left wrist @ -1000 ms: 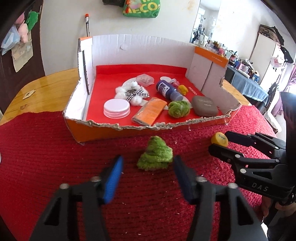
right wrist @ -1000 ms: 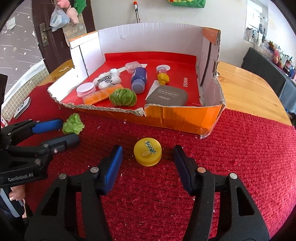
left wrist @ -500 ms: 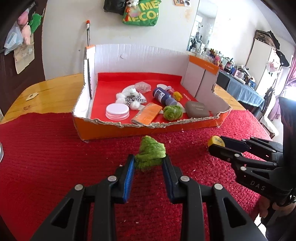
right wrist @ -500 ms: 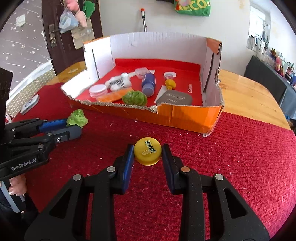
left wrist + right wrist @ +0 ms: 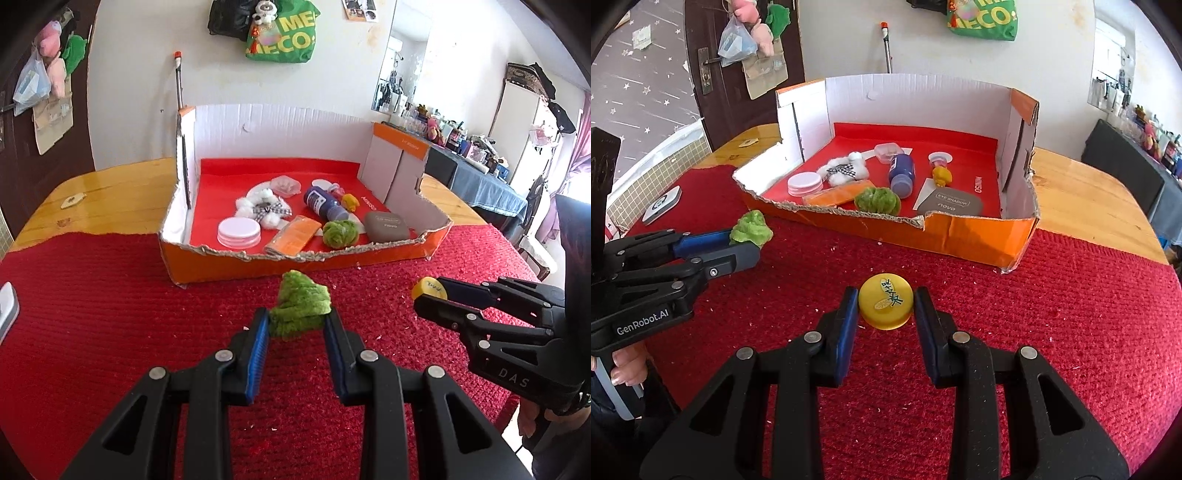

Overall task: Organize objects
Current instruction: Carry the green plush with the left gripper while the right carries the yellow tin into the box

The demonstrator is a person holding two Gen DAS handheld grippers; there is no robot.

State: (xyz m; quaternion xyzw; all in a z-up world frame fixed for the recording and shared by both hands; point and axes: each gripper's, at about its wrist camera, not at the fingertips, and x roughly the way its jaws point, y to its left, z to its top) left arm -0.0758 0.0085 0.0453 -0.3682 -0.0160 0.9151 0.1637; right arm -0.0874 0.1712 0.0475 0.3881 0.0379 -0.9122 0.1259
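Note:
My left gripper is shut on a green fuzzy cloth and holds it above the red mat; the cloth also shows in the right wrist view. My right gripper is shut on a round yellow lid, also seen in the left wrist view. Ahead stands an open orange cardboard box with a red floor, holding a second green cloth, a blue bottle, white discs, an orange pack and a grey eye-shadow case.
A red knitted mat covers the near part of a wooden table. A small white device lies on the mat at the left. The box's back wall stands tall, and its front edge is low and torn.
Both grippers closed: the left on the green cloth, the right on the yellow lid. Both have since lifted and drawn back a little from the box.

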